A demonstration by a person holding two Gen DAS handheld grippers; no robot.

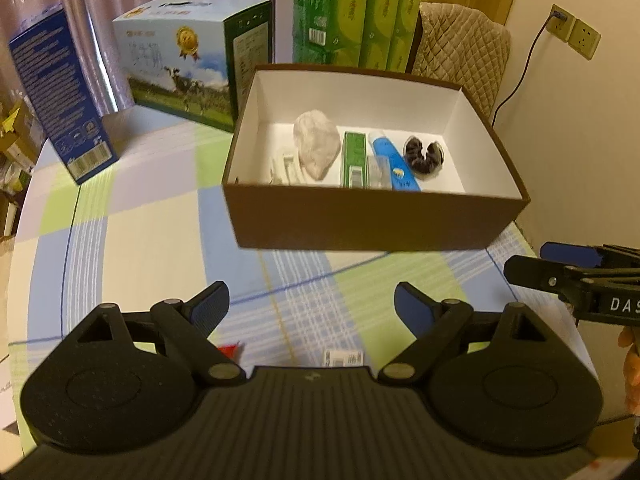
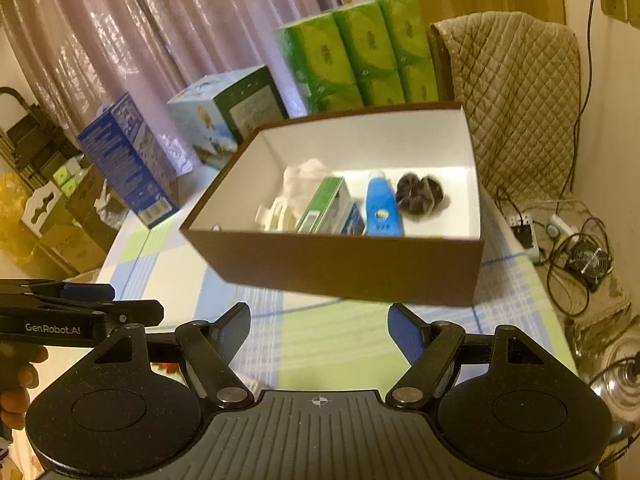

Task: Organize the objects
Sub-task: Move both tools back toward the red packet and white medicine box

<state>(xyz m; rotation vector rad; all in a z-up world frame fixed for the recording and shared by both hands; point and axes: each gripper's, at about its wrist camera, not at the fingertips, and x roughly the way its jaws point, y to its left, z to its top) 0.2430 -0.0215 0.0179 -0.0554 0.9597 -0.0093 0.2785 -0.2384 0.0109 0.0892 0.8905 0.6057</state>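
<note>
Both the left tongs [image 1: 311, 302] and the right tongs [image 2: 319, 326] gape wide with nothing between their ribbed blue pads, hovering over the checked cloth of the bench [image 1: 160, 240]. Ahead sits a brown cardboard box [image 1: 372, 220], white inside, holding a crumpled white wad [image 1: 316, 146], a green carton [image 1: 354, 158], a blue tube [image 1: 394, 166] and a dark scrunchie [image 1: 424, 154].

left gripper [image 1: 311, 304] with fingers spread wide over a checked tablecloth [image 1: 160, 232]; ahead, a brown box [image 1: 372, 216] near the table's far edge holds small items
</note>
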